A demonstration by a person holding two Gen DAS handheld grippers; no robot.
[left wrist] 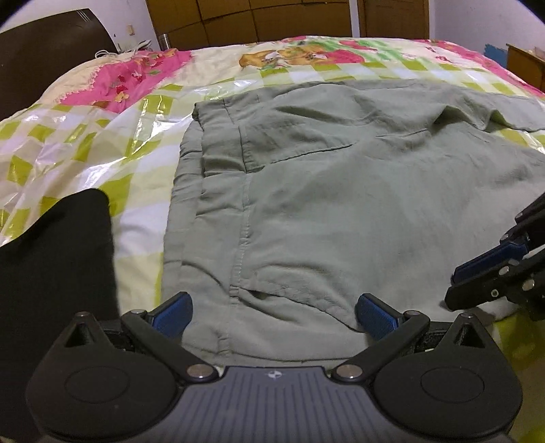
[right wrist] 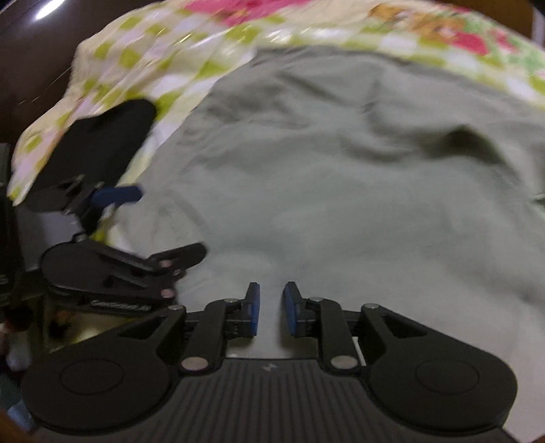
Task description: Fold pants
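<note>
Grey-green pants [left wrist: 306, 191] lie spread on the bed, waistband and pocket toward the left; they also show in the blurred right wrist view [right wrist: 340, 177]. My left gripper [left wrist: 272, 317] is open wide, its blue pads astride the near edge of the pants. My right gripper [right wrist: 270, 308] has its blue pads close together with a narrow gap, over the near edge of the pants; whether cloth is pinched is unclear. The right gripper shows at the right edge of the left wrist view [left wrist: 490, 272]. The left gripper shows at the left of the right wrist view [right wrist: 129, 238].
The bed has a checked green, white and pink cover [left wrist: 85, 136] with glossy plastic. A black cloth [left wrist: 58, 259] lies at the left near the pants. A dark headboard [left wrist: 44, 51] and wooden cabinets [left wrist: 252, 20] stand behind.
</note>
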